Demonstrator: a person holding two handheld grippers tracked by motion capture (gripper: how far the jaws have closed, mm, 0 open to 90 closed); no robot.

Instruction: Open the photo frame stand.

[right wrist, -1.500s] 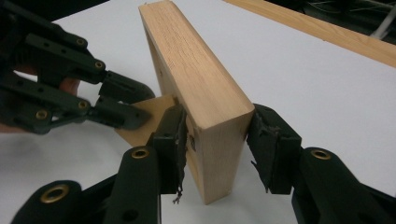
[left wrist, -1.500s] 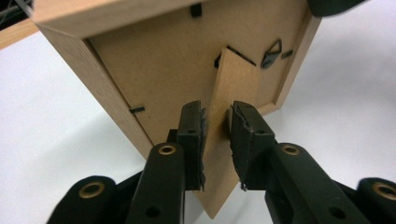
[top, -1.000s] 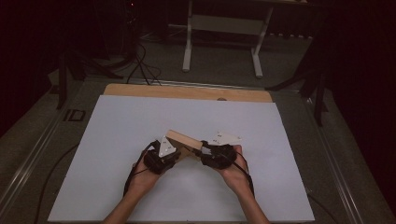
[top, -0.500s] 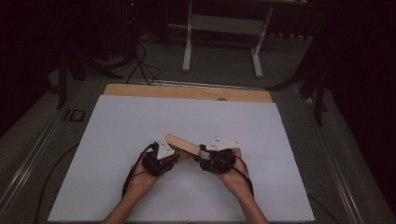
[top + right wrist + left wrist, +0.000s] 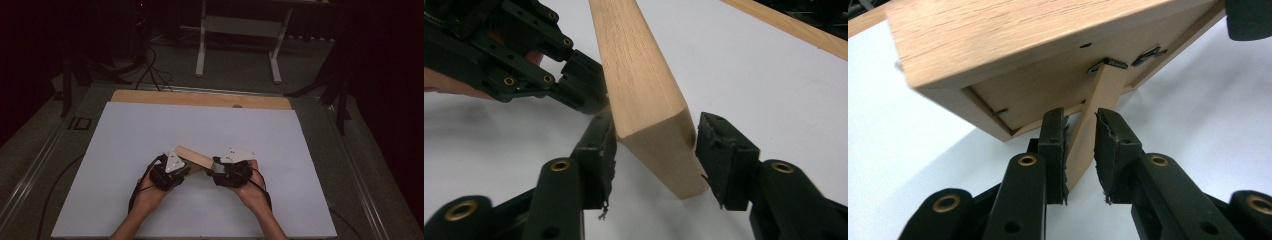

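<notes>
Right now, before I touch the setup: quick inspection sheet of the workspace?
Surface: white tabletop, wooden strip along its far edge.
Job's things: wooden picture frame, held tilted off the tabletop; its stand leg folded out from the back.
Clutter: nothing seen.
Grippers: left gripper has its jaws around the stand leg, grip unclear. Right gripper has just been opening its jaws, with the frame's corner between them.
Cables: gripper cable loops beside the left hand; floor cables lie beyond the table.
Surroundings: white table legs on a dark floor.
</notes>
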